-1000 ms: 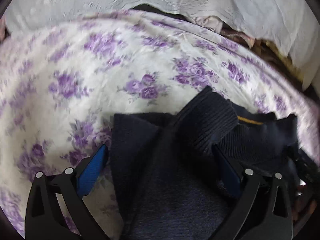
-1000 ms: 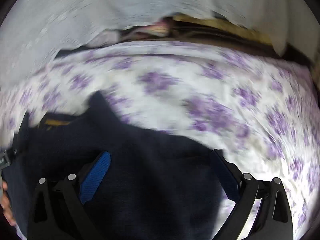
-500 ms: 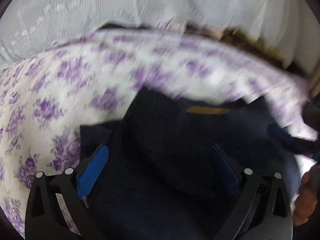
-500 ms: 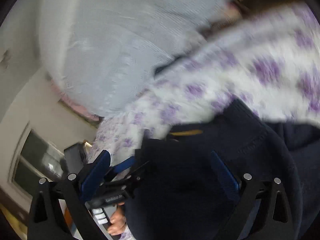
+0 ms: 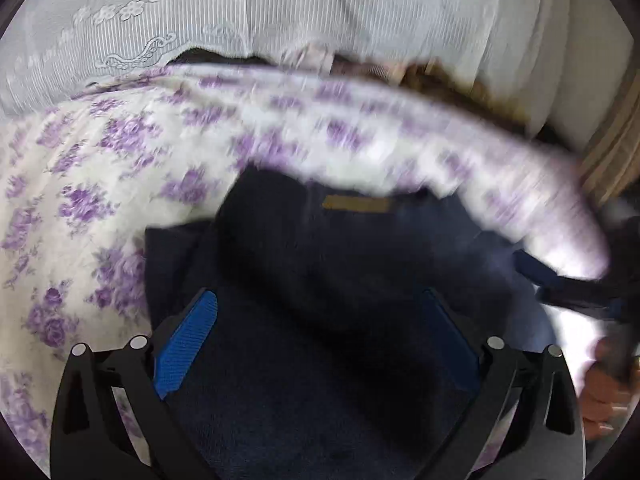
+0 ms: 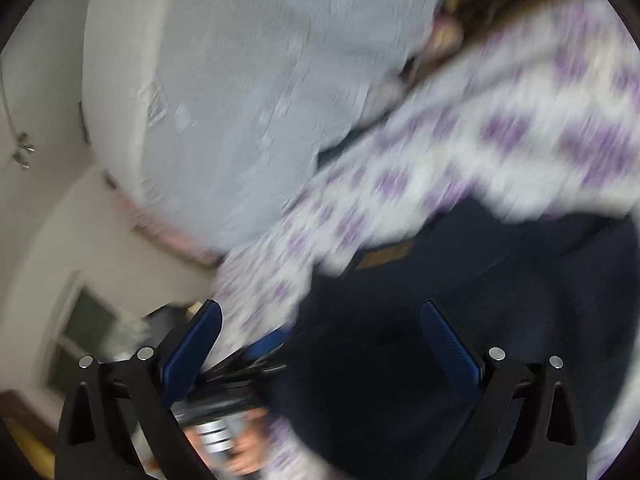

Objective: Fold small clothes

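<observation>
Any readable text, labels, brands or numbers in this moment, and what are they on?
No text can be read in either view.
Tan label at the neck of the dark navy garment: blurred, nothing legible.
Flowered sheet and lace curtain: patterns only, no lettering.

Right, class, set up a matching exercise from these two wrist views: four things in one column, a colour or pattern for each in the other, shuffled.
Things:
1. garment
2. bedsheet
3. curtain
4. gripper pads

Descriptions:
A. bright blue
B. white lace
C. dark navy
D. white with purple flowers

Pairs: 1-C, 2-D, 3-B, 4-A
</observation>
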`<state>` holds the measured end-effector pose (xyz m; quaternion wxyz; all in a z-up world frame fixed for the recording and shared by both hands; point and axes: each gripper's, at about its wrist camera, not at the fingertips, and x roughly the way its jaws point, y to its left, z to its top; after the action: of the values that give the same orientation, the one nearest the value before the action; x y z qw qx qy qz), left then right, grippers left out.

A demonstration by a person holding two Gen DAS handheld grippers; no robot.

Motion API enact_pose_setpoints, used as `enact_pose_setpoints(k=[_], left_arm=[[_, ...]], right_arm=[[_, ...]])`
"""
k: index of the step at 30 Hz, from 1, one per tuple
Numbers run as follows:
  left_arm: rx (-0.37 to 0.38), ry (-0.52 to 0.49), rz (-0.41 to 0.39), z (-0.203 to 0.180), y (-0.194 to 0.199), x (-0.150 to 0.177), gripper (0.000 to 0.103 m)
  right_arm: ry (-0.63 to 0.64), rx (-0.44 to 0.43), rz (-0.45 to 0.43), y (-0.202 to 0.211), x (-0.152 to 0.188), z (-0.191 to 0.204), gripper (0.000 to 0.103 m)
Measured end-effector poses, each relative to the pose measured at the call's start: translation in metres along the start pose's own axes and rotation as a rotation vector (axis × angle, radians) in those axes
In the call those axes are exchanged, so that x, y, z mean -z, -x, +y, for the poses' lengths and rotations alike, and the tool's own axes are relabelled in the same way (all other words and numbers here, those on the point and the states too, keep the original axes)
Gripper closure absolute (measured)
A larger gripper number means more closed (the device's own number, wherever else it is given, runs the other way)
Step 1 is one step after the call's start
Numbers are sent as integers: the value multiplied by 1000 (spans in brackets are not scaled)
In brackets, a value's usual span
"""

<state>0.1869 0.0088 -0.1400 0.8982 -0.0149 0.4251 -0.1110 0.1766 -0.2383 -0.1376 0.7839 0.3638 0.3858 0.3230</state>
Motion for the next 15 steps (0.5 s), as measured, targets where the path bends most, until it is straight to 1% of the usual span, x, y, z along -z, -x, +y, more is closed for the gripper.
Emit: enact_pose_setpoints(k=[1, 3, 4, 5, 6, 7, 8, 9, 10, 12, 13, 14, 15], left_arm=[[-44, -26, 26, -5, -9, 7, 4], [-49, -18, -1, -5, -8, 10, 4], [-60, -12, -1, -4, -5, 10, 4], [-69, -2, -11, -3, 1, 11, 4], [-71, 17, -43, -1, 13, 14, 4], [-64, 29, -75, 0, 24, 16, 4], [-57, 34, -99, 0, 33, 17, 4], [-45, 37, -126, 0, 42, 18, 4], [-48, 35, -127, 0, 44, 19, 4], [-116, 33, -53, 1, 27, 25, 4], [-138, 35, -15, 3, 14, 30, 4], [-148, 40, -17, 6, 9, 34, 4], [-150, 44, -20, 6, 14, 34, 4]], right_arm=[[-10, 57, 2, -3, 8, -11, 6], [17, 123, -49, 5, 10, -18, 25], [18, 159, -67, 12, 10, -17, 26], [16, 187, -94, 19, 8, -14, 24], [21, 218, -127, 29, 12, -9, 23], [38, 195, -145, 40, 18, -3, 17], [55, 166, -150, 42, 20, 2, 5], [71, 145, -148, 44, 23, 6, 3], [80, 135, -134, 43, 29, 8, 3], [46, 132, -91, 33, 35, -1, 4], [28, 138, -73, 29, 37, -14, 5], [42, 147, -88, 27, 39, -16, 8], [56, 162, -98, 31, 42, -11, 8]])
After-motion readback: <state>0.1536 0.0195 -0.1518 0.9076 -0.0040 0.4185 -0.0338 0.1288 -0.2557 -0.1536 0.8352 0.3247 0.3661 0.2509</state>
